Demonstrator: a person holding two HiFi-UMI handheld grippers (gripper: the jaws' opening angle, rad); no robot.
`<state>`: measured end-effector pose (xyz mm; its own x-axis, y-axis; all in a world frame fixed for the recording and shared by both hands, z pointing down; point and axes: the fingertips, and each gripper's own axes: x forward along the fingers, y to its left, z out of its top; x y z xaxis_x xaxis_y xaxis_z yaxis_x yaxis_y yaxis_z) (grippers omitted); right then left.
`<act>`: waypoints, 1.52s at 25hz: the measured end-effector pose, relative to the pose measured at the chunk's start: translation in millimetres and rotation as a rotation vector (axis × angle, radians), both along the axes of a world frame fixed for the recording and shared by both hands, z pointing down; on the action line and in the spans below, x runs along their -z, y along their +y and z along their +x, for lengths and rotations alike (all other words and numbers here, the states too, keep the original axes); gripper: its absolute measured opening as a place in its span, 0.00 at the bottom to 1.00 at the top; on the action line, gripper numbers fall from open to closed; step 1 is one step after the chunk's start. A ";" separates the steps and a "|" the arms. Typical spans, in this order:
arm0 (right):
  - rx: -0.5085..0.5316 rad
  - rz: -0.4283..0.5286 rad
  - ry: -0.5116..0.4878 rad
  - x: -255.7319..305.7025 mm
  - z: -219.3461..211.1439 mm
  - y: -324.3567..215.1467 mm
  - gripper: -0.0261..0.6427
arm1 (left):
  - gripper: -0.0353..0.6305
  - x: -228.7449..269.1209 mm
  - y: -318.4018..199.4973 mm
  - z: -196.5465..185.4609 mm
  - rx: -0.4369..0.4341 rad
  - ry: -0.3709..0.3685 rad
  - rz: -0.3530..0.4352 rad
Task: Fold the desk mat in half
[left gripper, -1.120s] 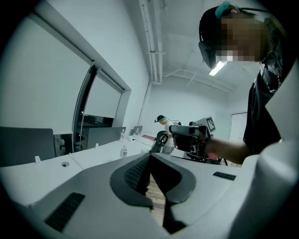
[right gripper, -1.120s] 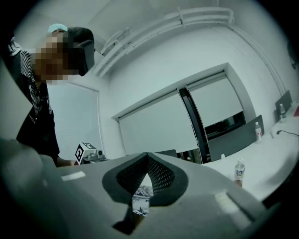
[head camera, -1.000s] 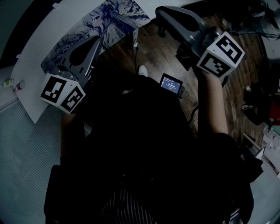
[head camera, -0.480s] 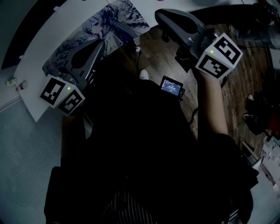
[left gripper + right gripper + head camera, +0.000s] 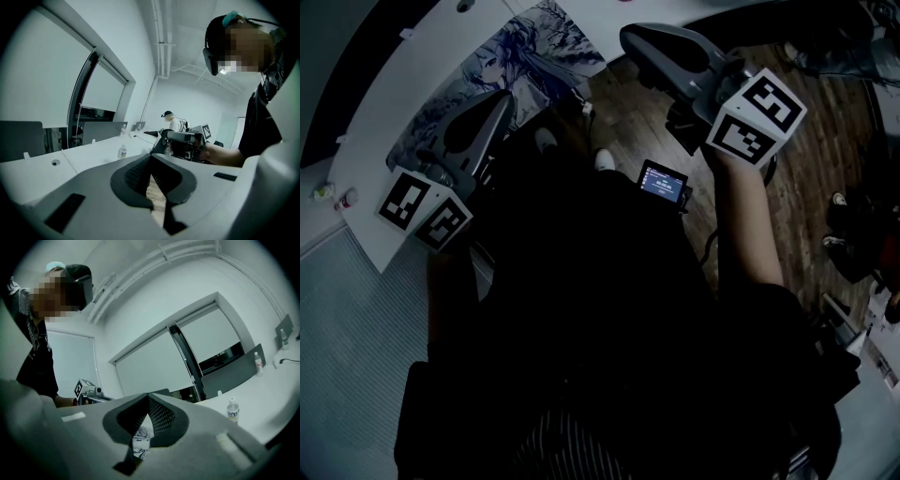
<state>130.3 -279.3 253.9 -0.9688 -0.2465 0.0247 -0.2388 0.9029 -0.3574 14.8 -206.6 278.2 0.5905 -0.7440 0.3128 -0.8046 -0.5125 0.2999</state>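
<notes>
Both grippers have slid a little to the left since a second ago. The desk mat (image 5: 530,47) lies flat and open on the white table (image 5: 375,103), far off on my left. My left gripper (image 5: 504,97) has its jaws pressed together with nothing in them, and its tip is by the mat's near edge. My right gripper (image 5: 628,37) is closed and empty too, over the wood floor (image 5: 628,131) just right of the mat. A small lit screen (image 5: 664,181) sits near my body.

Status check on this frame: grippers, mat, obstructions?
Left gripper, right gripper shut, empty. Mat flat on desk, unfolded, not gripped. Nothing seen on it.
</notes>
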 end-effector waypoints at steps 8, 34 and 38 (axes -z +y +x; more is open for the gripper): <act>-0.055 -0.003 0.021 -7.0 -3.8 -21.1 0.05 | 0.06 3.1 -35.7 -3.6 -0.075 0.008 0.031; -0.154 -0.276 0.279 -186.5 -108.2 -137.0 0.05 | 0.06 -77.8 -94.4 -130.2 -0.074 0.084 -0.152; -0.179 -0.320 0.309 -215.2 -110.1 -145.2 0.05 | 0.06 -87.9 -103.8 -144.1 -0.073 0.093 -0.176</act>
<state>20.2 -424.4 469.1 -0.8470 -0.3416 0.4073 -0.5196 0.6939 -0.4985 -129.3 -310.4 366.1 0.6734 -0.6370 0.3753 -0.7317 -0.5018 0.4612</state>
